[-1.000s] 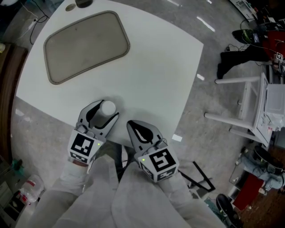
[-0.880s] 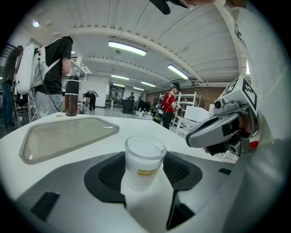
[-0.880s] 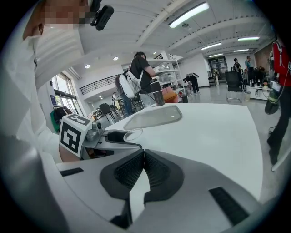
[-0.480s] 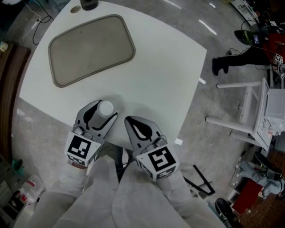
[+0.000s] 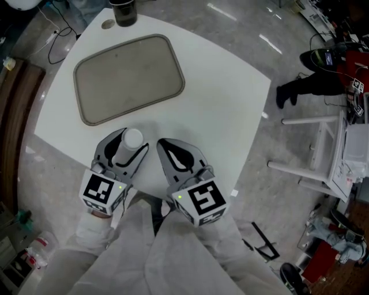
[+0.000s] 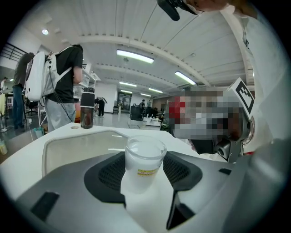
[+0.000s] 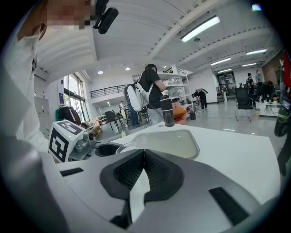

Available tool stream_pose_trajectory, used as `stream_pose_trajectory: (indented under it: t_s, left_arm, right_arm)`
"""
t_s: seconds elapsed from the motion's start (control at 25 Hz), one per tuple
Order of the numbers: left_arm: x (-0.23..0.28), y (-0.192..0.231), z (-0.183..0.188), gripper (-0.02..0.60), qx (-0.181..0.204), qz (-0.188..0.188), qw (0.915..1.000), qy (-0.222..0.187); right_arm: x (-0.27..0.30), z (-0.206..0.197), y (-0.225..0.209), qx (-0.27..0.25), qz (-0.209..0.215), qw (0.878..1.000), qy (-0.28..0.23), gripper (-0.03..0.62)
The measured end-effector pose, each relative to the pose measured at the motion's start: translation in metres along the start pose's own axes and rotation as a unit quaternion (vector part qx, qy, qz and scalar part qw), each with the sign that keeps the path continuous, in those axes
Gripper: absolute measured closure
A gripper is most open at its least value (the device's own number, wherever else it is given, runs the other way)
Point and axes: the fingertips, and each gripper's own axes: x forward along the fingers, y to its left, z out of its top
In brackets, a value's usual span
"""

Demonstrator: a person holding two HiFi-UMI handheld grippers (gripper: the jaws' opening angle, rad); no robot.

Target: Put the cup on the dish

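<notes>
My left gripper (image 5: 131, 142) is shut on a small white cup (image 5: 132, 139), held upright over the near edge of the white table (image 5: 219, 98). In the left gripper view the translucent cup (image 6: 144, 166) stands between the two dark pads, with a yellow label on its side. The dish is a flat beige-grey tray (image 5: 130, 78) with a raised rim, lying just beyond the cup; it also shows as the tray (image 6: 82, 145) and the tray (image 7: 169, 142). My right gripper (image 5: 163, 144) sits beside the left one, shut with nothing in it, and its pads (image 7: 136, 170) meet.
A dark bottle (image 5: 124, 11) stands at the table's far edge behind the tray, seen too as the bottle (image 6: 87, 113) and the bottle (image 7: 168, 111). A person with a backpack (image 6: 54, 82) stands beyond it. White frames (image 5: 323, 138) stand on the floor at right.
Both grippers have moved a little forward toward the tray, the left one still shut on the cup. The right gripper stays shut and empty.
</notes>
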Motion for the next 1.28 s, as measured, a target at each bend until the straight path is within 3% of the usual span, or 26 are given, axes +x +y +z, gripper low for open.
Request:
stream_pose_trajectory:
  t_s: [0.52, 1.28]
  left_arm:
    - [0.011, 0.074, 0.041, 0.330, -0.006, 0.041, 0.9990, -0.017]
    - [0.056, 0.142, 0.047, 0.330, -0.012, 0.051, 0.9986, -0.007]
  right_arm:
    - [0.050, 0.046, -0.008, -0.016, 0.011, 1.000, -0.011, 0.582]
    - [0.102, 0.034, -0.019, 0.015, 0.019, 0.999, 0.029, 0.582]
